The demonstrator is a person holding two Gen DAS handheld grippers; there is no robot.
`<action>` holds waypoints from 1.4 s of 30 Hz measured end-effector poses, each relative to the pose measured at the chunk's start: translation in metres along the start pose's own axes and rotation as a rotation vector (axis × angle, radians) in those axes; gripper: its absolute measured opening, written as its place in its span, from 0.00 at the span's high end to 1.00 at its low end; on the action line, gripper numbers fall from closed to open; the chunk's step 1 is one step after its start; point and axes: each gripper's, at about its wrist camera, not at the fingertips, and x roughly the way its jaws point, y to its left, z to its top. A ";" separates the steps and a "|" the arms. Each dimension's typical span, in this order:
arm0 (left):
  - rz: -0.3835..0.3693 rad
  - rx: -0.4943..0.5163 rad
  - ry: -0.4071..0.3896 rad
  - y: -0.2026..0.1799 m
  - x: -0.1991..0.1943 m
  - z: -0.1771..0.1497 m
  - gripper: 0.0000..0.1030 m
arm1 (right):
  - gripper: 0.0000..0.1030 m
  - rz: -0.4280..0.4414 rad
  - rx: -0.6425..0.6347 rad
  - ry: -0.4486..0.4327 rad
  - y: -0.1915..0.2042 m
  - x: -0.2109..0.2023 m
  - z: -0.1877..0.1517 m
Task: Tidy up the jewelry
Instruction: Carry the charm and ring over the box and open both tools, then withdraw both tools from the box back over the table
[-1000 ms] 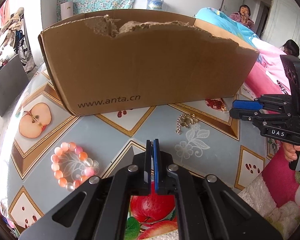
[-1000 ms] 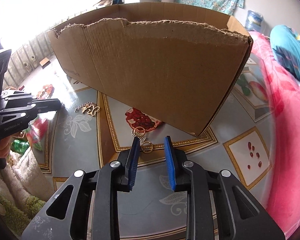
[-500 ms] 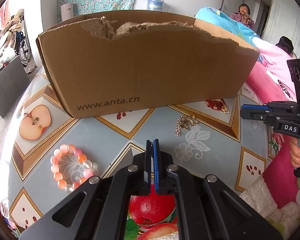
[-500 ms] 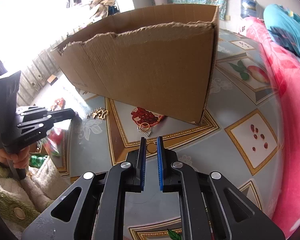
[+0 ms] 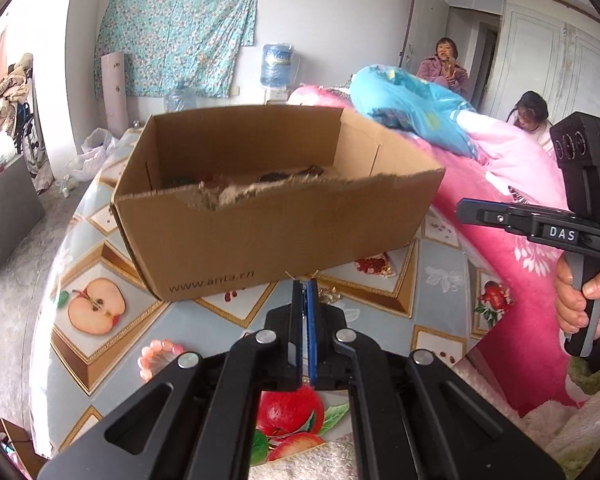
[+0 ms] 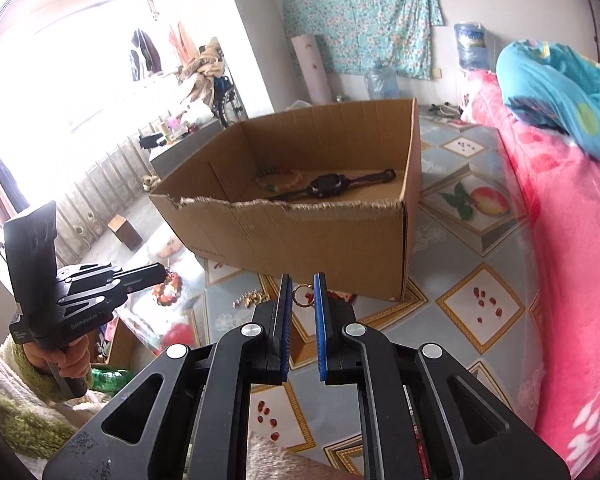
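R gripper (image 6: 300, 290) jaws pinch a gold ring (image 6: 299, 295) w/ small charm, held above the table (image 6: 452, 276), just in front of the cardboard box (image 6: 320, 240). Inside box: black watch (image 6: 332, 184) & beaded bracelet (image 6: 280, 178). L gripper (image 5: 305, 292) jaws pressed together, nothing between. Pink bead bracelet (image 5: 156, 354) & gold chain (image 6: 250, 298) lie on table.

This is a lived-in bedroom at home: a bed with a pink floral quilt (image 6: 560, 264) sits beside the fruit-patterned table (image 6: 480, 248), floral cloth (image 5: 176, 36) hangs behind it, and laundry (image 6: 202, 68) is heaped near the window.
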 end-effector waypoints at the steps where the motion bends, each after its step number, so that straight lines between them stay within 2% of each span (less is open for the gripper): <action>1: -0.018 -0.001 -0.019 -0.001 -0.007 0.005 0.99 | 0.92 0.003 -0.006 -0.018 0.002 -0.004 0.006; 6: -0.087 0.007 -0.108 -0.002 -0.027 0.050 0.99 | 0.92 0.052 -0.042 -0.102 0.008 -0.015 0.045; 9: -0.111 -0.007 -0.108 0.002 -0.018 0.080 0.99 | 0.92 0.074 -0.053 -0.088 0.003 -0.003 0.072; 13: -0.089 -0.044 -0.003 0.010 0.028 0.114 0.99 | 0.92 0.054 -0.096 -0.009 -0.003 0.030 0.100; 17: -0.098 -0.102 0.126 0.017 0.083 0.132 0.99 | 0.91 0.035 -0.116 0.116 -0.015 0.072 0.119; 22: -0.119 -0.138 0.221 0.015 0.132 0.144 0.98 | 0.91 -0.027 -0.173 0.234 -0.026 0.114 0.126; 25: -0.131 -0.166 0.266 0.015 0.153 0.146 0.98 | 0.90 -0.069 -0.195 0.260 -0.032 0.124 0.125; 26: -0.132 -0.172 0.276 0.014 0.158 0.147 0.98 | 0.87 -0.078 -0.194 0.262 -0.035 0.126 0.127; 29: -0.141 -0.200 0.284 0.017 0.164 0.146 0.91 | 0.75 -0.092 -0.181 0.244 -0.042 0.127 0.130; 35: -0.138 -0.209 0.257 0.020 0.160 0.150 0.89 | 0.75 -0.097 -0.144 0.201 -0.049 0.114 0.135; 42: -0.117 -0.226 0.169 0.029 0.120 0.148 0.89 | 0.75 -0.100 -0.107 0.126 -0.046 0.080 0.135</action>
